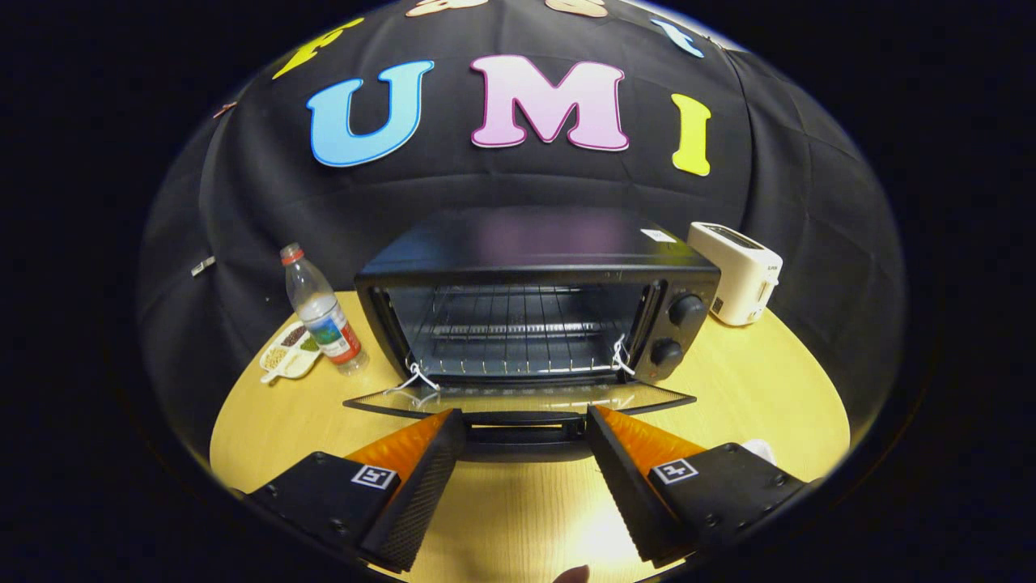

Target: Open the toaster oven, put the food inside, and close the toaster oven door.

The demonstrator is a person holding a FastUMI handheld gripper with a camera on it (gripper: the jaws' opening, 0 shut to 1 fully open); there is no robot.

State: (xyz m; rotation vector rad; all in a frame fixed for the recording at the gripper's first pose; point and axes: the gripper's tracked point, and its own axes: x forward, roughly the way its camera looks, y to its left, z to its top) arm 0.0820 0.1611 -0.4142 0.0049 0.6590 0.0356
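A black toaster oven [534,267] stands on the round wooden table [753,389] with its glass door [518,398] dropped flat toward me. Inside, a wire rack [518,330] is bare. The door's black handle [524,423] lies just ahead of my gripper [524,441], between the two fingertips, which stand wide apart and do not press on it. The gripper is open and holds nothing. A small white thing [762,450] peeks out behind the right finger; I cannot tell what it is.
A clear water bottle [322,312] with a red cap stands left of the oven, next to a small white dish [290,353] of beans or seeds. A white pop-up toaster [736,271] sits to the oven's right rear. Two knobs [677,330] are on the oven's right panel.
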